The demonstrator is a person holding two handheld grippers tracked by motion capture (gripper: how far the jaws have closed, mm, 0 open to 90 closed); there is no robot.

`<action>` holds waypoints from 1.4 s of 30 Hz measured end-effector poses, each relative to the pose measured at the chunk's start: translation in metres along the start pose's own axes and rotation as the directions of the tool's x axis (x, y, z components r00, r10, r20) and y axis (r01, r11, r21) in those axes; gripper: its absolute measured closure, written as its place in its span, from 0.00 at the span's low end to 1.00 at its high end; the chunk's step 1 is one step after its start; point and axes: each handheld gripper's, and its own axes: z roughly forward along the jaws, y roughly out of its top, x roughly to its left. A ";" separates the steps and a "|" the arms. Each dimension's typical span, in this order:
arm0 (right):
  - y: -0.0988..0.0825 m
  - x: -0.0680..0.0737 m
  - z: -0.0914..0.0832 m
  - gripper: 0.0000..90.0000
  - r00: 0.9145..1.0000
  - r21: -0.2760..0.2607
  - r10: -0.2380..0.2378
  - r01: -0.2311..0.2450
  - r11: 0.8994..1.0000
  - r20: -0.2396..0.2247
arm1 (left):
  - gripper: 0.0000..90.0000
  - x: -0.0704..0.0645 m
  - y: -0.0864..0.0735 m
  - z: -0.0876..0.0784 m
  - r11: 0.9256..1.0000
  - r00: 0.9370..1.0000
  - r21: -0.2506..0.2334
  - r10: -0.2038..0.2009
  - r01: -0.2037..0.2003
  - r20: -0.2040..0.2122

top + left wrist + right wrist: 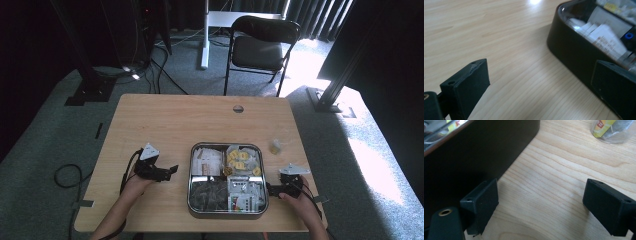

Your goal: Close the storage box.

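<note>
Tin tray (191, 197) full of packets is flanked by both claws, just right of the left claw (172, 170) and just left of the right claw (268, 189); both are spread wide and nothing is held. Judged stiff, smooth-walled, fairly light; best gripped at the rim of each side wall. Long axis, slight at best, runs away from the person.

A pale wooden table (165, 125) with a round hole (238, 108) near its far edge. On it — a metal tray (190, 192) of packets near the front, and a small cup (275, 146) just right of it.
</note>
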 end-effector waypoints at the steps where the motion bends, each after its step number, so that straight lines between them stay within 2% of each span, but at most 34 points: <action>1: 0.000 0.000 0.000 0.14 1.000 0.000 0.000 0.000 1.000 0.000 | 0.02 0.001 -0.002 -0.001 1.000 1.000 0.001 -0.002 0.002 -0.004; 9: 0.000 0.000 0.000 0.14 1.000 0.000 0.000 0.000 1.000 0.000 | 0.02 0.007 -0.020 -0.011 0.999 0.999 0.004 -0.037 0.037 -0.020; 13: 0.000 0.000 0.000 0.14 1.000 0.000 0.000 0.000 1.000 0.000 | 0.02 0.009 -0.029 -0.014 0.999 0.999 0.021 -0.040 0.040 -0.034; 20: 0.000 0.000 0.000 0.14 1.000 0.000 0.000 0.000 1.000 0.000 | 0.02 0.016 -0.039 -0.021 0.996 0.996 0.041 -0.079 0.081 -0.045; 28: 0.000 0.000 0.000 0.14 1.000 0.000 0.000 0.000 1.000 0.000 | 0.02 0.024 -0.048 -0.030 0.995 0.994 0.071 -0.068 0.074 -0.082; 40: 0.000 0.000 0.000 0.14 1.000 0.000 0.000 0.000 1.000 0.000 | 0.02 0.022 -0.060 -0.029 0.991 0.996 0.134 -0.014 0.025 -0.087; 42: 0.000 0.000 0.000 0.14 1.000 0.000 0.000 0.000 1.000 0.000 | 0.02 0.021 -0.061 -0.028 0.988 0.996 0.152 -0.003 0.017 -0.088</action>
